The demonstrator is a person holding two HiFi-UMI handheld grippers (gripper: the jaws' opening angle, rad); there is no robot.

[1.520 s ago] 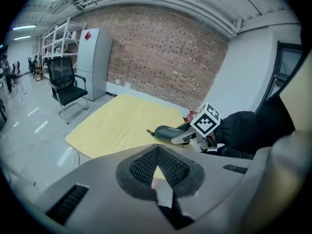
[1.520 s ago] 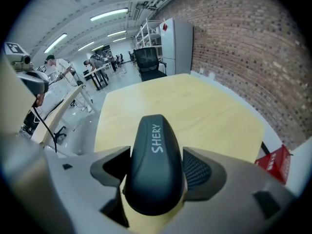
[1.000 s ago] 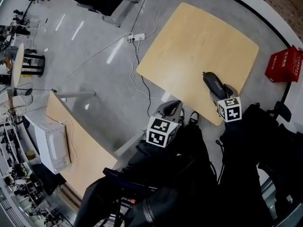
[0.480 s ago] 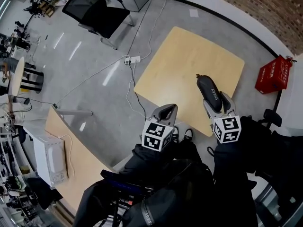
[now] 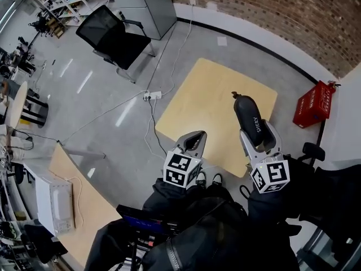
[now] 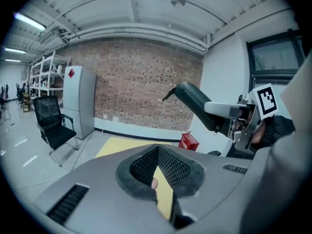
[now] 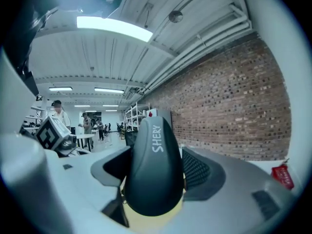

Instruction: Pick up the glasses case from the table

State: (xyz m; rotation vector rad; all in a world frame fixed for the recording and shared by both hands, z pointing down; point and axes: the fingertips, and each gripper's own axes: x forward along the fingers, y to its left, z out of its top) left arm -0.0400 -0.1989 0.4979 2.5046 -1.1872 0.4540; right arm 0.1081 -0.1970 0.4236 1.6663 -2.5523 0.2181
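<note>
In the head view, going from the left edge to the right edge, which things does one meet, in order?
From the left: white box-shaped appliance → black office chair → white power strip → left gripper → dark glasses case → red plastic crate.

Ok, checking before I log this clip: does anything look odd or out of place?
Nothing spilled or damaged. The dark oval glasses case sticks far out past the right gripper, which clamps only one end, so the hold looks end-heavy.
</note>
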